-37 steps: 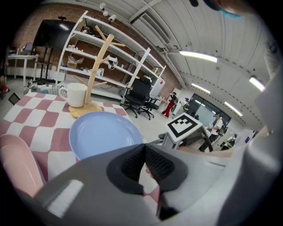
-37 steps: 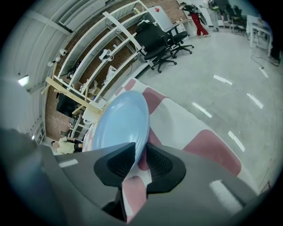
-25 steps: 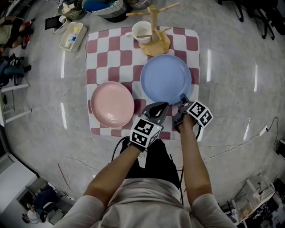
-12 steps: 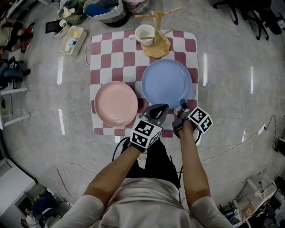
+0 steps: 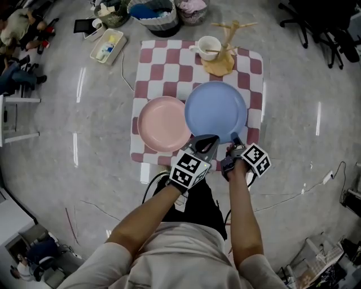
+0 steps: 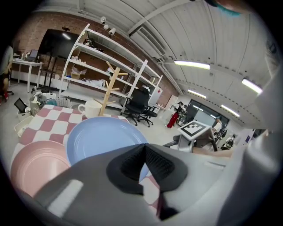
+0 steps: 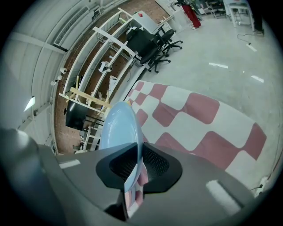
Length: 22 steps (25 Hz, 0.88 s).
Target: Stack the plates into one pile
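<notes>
A blue plate (image 5: 216,111) and a smaller pink plate (image 5: 164,123) are on a red-and-white checked cloth (image 5: 163,70). My right gripper (image 5: 234,138) is shut on the blue plate's near rim. In the right gripper view the blue plate (image 7: 117,128) runs edge-on between the jaws of the right gripper (image 7: 138,161), tilted off the cloth. Its left edge overlaps the pink plate's right rim. My left gripper (image 5: 206,141) hovers at the blue plate's near edge, shut on nothing. In the left gripper view, the left gripper (image 6: 143,159) has the blue plate (image 6: 101,137) and pink plate (image 6: 33,165) ahead of it.
A white mug (image 5: 208,47) and a wooden mug tree (image 5: 227,48) stand at the cloth's far side. Baskets (image 5: 152,12) and a white tray (image 5: 108,45) sit on the floor beyond. Office chairs (image 5: 316,25) stand at the far right. A cable (image 5: 152,186) lies near my feet.
The blue plate, held by my right gripper, has shifted left; the earlier gap to the pink plate is gone and it now overlaps that plate's rim. The left gripper stayed shut beside it.
</notes>
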### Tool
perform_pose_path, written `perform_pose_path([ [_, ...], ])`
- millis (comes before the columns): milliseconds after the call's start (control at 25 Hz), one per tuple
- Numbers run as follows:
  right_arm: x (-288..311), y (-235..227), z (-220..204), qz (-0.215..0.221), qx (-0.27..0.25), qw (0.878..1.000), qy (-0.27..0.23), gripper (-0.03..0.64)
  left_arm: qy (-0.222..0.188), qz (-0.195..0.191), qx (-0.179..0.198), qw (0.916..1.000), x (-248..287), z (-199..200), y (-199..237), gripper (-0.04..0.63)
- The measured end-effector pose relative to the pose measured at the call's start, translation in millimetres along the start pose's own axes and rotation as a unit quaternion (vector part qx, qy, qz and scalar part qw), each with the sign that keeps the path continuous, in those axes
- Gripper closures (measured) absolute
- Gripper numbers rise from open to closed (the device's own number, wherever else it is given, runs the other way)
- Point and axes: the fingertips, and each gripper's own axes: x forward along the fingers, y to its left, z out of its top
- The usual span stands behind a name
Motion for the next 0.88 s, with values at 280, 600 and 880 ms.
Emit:
perform_pose_path([
  [280, 4.0, 33.2, -57.0, 0.017, -0.024, 0.999, 0.028, 0.571, -0.016, 0.024, -0.006, 0.9996, -50.7, -5.0, 21.1, 0.589],
  [600, 21.9, 61.6, -116.9, 0.024, -0.05, 0.996, 0.063, 0.569, -0.025, 0.053, -0.022, 0.998, -98.2, -18.8, 53.8, 0.589],
  [880, 39.9, 72.6, -154.1, 0.018, -0.069, 0.994, 0.082, 0.568, -0.029, 0.069, -0.033, 0.9966, -127.5, -30.6, 77.7, 0.589],
])
